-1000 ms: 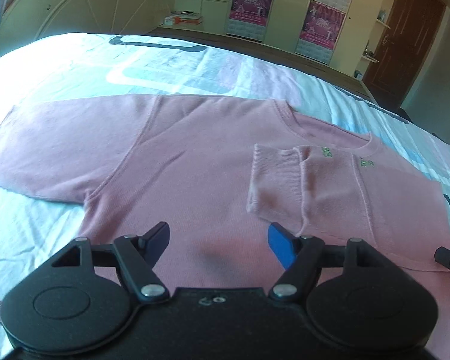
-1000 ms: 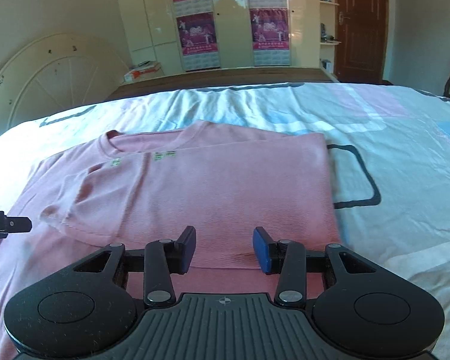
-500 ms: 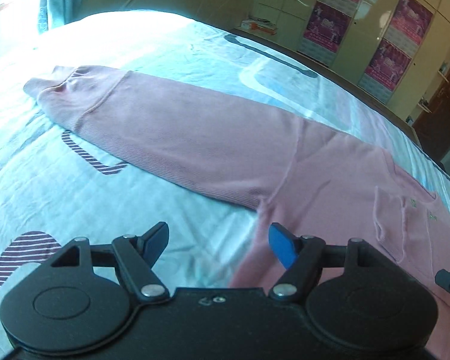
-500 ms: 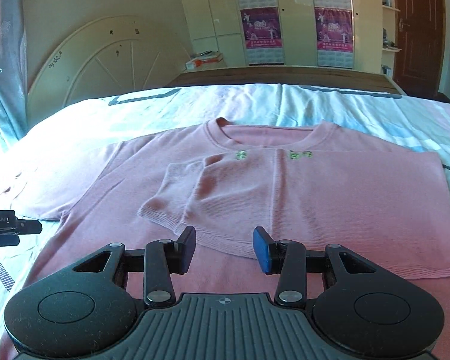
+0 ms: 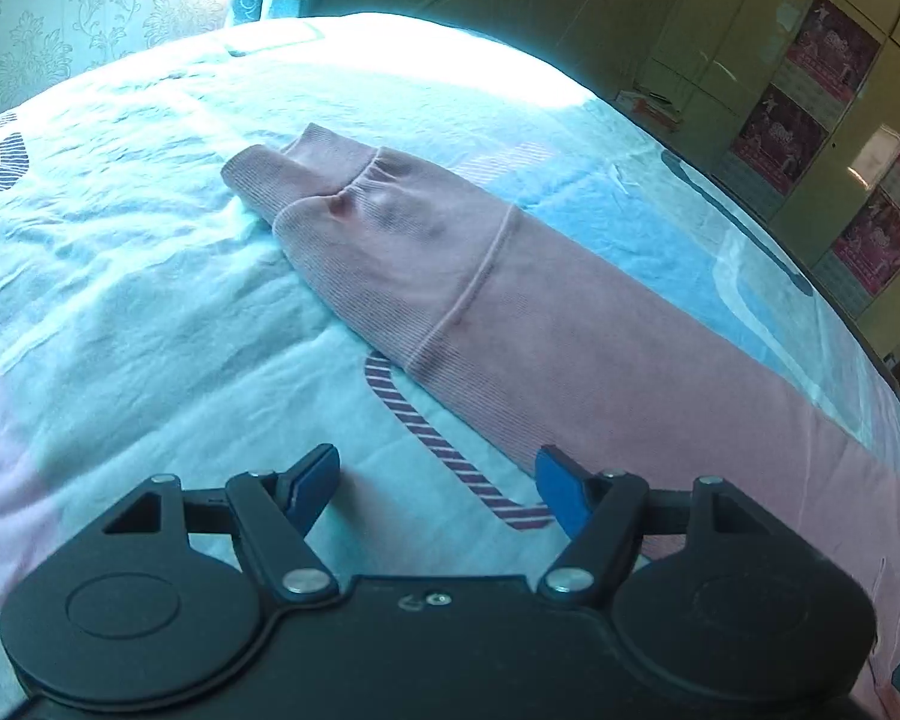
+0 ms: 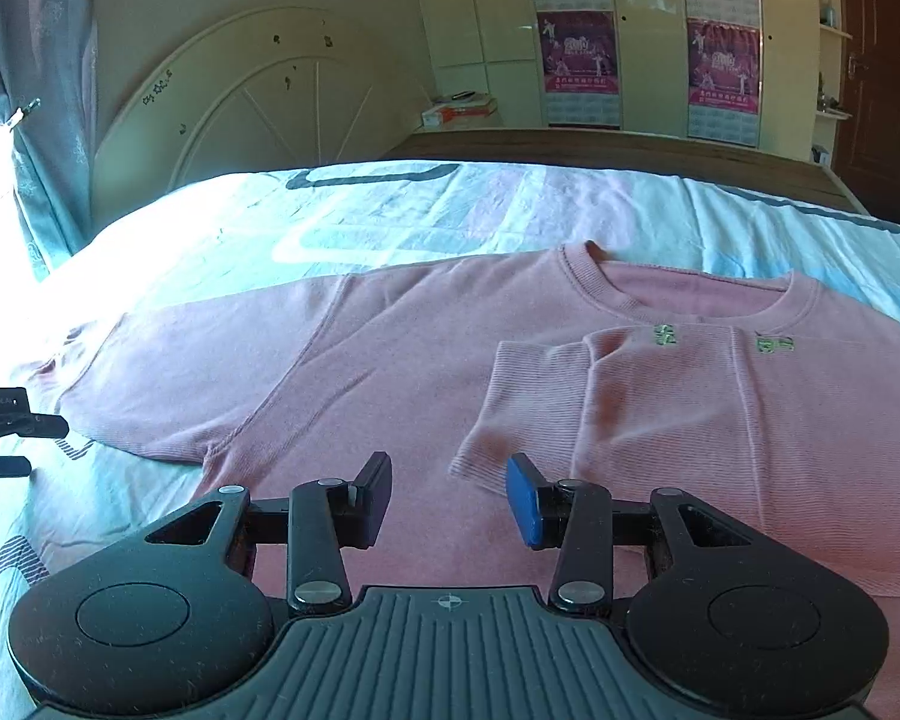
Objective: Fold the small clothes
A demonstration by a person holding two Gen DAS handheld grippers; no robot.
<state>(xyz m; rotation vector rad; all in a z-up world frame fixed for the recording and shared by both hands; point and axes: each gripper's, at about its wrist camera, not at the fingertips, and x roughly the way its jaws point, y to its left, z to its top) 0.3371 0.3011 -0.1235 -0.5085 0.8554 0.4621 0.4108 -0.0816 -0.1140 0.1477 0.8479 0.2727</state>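
My left claw (image 5: 437,480) hangs released and empty over the bed (image 5: 120,312), the pink sweater (image 6: 390,372) sleeve's (image 5: 450,276) long axis running far-left to its cuff (image 5: 306,165), right claw (image 6: 448,495) released too, further off.

Your left gripper (image 5: 437,483) and right gripper (image 6: 449,498) are matte black with round pivot discs, silver screws and blue finger pads, the right one's base ribbed grey.

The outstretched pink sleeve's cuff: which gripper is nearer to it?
Left. The left gripper faces the cuff along the sleeve; the right gripper hovers over the sweater's body.
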